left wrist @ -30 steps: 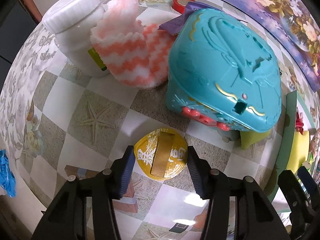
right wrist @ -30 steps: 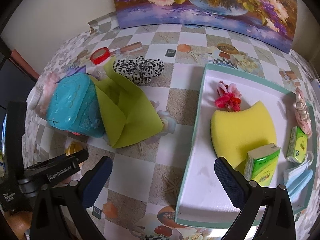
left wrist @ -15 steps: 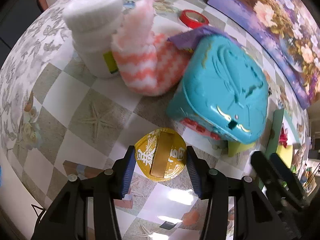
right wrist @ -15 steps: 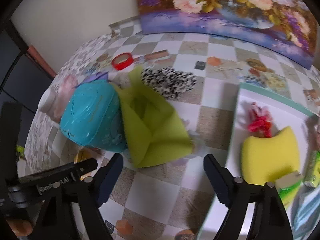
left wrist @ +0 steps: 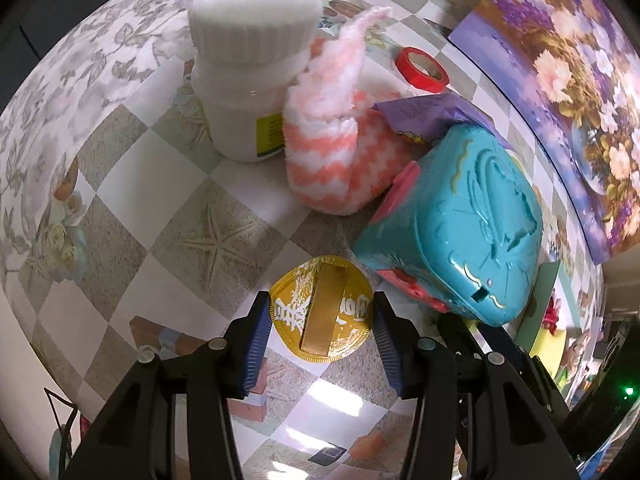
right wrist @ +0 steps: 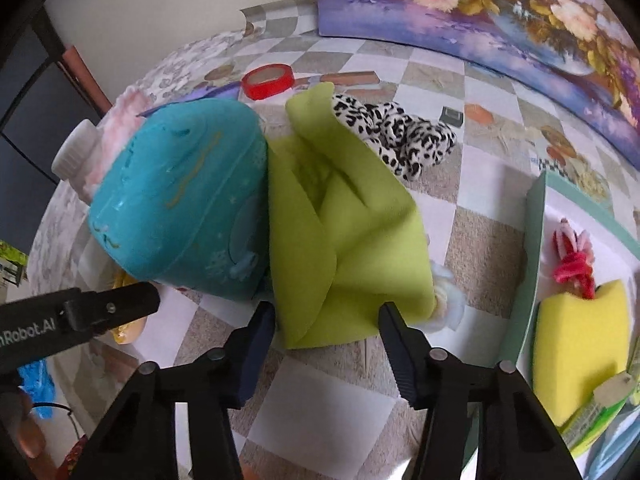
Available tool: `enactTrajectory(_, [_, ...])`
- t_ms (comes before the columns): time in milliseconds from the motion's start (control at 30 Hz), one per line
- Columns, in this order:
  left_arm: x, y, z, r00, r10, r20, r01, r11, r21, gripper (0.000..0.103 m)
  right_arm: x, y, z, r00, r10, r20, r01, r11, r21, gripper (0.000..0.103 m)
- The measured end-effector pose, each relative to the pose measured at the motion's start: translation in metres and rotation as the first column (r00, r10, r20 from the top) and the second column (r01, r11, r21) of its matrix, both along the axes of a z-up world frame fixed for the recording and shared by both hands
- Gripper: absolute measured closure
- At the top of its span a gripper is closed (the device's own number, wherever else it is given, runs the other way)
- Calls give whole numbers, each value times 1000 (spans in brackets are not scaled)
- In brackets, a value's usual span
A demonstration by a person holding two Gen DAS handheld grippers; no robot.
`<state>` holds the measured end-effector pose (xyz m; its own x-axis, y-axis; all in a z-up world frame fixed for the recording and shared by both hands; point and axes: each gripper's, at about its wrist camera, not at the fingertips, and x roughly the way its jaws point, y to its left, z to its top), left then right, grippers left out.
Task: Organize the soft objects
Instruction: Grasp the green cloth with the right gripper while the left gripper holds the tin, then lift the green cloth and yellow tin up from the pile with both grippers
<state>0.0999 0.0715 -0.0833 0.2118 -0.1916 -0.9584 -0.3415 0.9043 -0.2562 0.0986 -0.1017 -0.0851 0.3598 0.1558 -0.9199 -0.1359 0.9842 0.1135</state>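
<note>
In the right wrist view a lime green cloth [right wrist: 344, 236] lies folded on the table, against a teal plastic case [right wrist: 180, 196]. My right gripper [right wrist: 326, 340] is open, its fingertips at either side of the cloth's near edge. A leopard-print soft item [right wrist: 400, 132] lies behind the cloth. In the left wrist view my left gripper [left wrist: 320, 344] is open around a gold foil disc [left wrist: 322, 312] on the table. A pink-and-white fuzzy sock [left wrist: 340, 160] leans between a white jar [left wrist: 248, 72] and the teal case [left wrist: 460, 224].
A tray [right wrist: 534, 240] at the right holds a yellow sponge [right wrist: 580, 344], a red-pink scrunchie [right wrist: 572, 260] and tissue packs. A red tape roll [right wrist: 268, 80] lies at the back. A flower painting [right wrist: 500, 12] leans on the wall. A purple packet [left wrist: 428, 116] lies behind the case.
My right gripper has moved left and forward from the tray to the green cloth, its fingers narrowing around it. My left gripper has edged closer around the gold disc.
</note>
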Motion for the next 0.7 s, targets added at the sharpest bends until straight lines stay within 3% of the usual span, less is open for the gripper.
enactTrajectory(67, [-6, -7, -1, 1000, 7, 1, -7, 1000, -5, 52, 0, 2, 0, 1000, 5, 10, -5, 1000, -15, 66])
enactTrajectory(133, [-6, -11, 0, 1000, 9, 2, -9, 1000, -8, 52, 0, 3, 1, 1000, 10, 23, -10, 999, -30, 86])
enactTrajectory(200, [-5, -9, -1, 1000, 14, 2, -14, 1000, -20, 52, 0, 3, 3, 999, 10, 32, -9, 999, -34, 91])
enactTrajectory(433, [-7, -3, -1, 999, 47, 5, -46, 998, -44, 52, 1, -5, 17, 997, -10, 76, 13, 999, -29, 100])
enactTrajectory(700, [-12, 4, 9, 997, 68, 31, -66, 996, -58, 52, -1, -17, 47, 986, -53, 160, 54, 999, -3, 101])
